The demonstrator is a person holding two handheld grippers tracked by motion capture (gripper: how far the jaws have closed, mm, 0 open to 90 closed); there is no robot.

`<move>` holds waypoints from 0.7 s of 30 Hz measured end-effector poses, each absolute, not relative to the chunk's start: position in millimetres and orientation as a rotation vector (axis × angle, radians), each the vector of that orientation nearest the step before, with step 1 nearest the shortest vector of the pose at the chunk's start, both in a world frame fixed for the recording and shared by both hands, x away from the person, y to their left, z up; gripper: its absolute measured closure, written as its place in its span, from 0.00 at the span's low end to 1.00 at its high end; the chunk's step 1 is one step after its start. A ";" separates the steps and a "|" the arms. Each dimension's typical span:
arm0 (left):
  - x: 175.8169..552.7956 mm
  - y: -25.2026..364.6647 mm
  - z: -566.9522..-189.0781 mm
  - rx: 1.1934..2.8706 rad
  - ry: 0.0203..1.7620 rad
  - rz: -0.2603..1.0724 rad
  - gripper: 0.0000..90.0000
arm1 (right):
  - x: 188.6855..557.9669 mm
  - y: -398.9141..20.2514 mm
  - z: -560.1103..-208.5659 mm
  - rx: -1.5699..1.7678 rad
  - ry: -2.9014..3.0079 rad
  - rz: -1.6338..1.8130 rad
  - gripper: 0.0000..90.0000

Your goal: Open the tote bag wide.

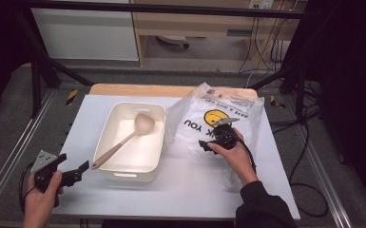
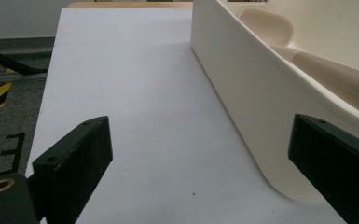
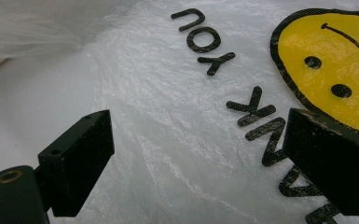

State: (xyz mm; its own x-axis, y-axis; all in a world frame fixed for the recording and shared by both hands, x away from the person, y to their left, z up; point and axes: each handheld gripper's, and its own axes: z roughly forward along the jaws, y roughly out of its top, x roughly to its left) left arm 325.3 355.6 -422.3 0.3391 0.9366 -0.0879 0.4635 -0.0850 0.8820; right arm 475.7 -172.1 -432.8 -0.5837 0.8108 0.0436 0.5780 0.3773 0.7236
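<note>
A cream rectangular tub (image 1: 109,124) sits mid-table with a beige spoon (image 1: 129,137) lying slantwise in it, handle over the near rim. Right of it lies a clear plastic bag (image 1: 242,116) printed with a yellow smiley face and black letters. My left gripper (image 1: 71,175) hovers open at the table's near left corner, just left of the tub (image 2: 242,93), whose side wall fills the right of the left gripper view, the spoon (image 2: 307,60) showing above it. My right gripper (image 1: 208,145) hangs open over the bag (image 3: 168,116), close to its smiley print, nothing between the jaws.
The white table top (image 1: 190,185) has a wooden strip along its far edge. Metal frame rails run along both sides, cables trail on the floor at the right, and a cabinet stands beyond the table.
</note>
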 end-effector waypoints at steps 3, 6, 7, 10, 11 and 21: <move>325.3 355.6 -422.7 1.703 1.265 0.656 0.07 | 476.2 -171.7 -434.8 1.220 2.324 1.024 0.10; 325.4 355.5 -422.7 1.703 1.263 0.654 0.07 | 476.7 -171.3 -437.7 1.224 2.326 1.019 0.10; 325.4 355.4 -422.8 1.704 1.262 0.654 0.07 | 476.7 -171.0 -438.6 1.223 2.328 1.013 0.10; 325.4 355.4 -422.9 1.704 1.263 0.651 0.07 | 476.8 -169.5 -441.7 1.219 2.340 1.003 0.10; 325.4 355.5 -422.9 1.702 1.264 0.651 0.07 | 476.6 -168.7 -442.7 1.221 2.341 1.002 0.10; 325.9 355.6 -423.6 1.703 1.268 0.649 0.07 | 477.2 -167.1 -447.8 1.223 2.352 0.988 0.10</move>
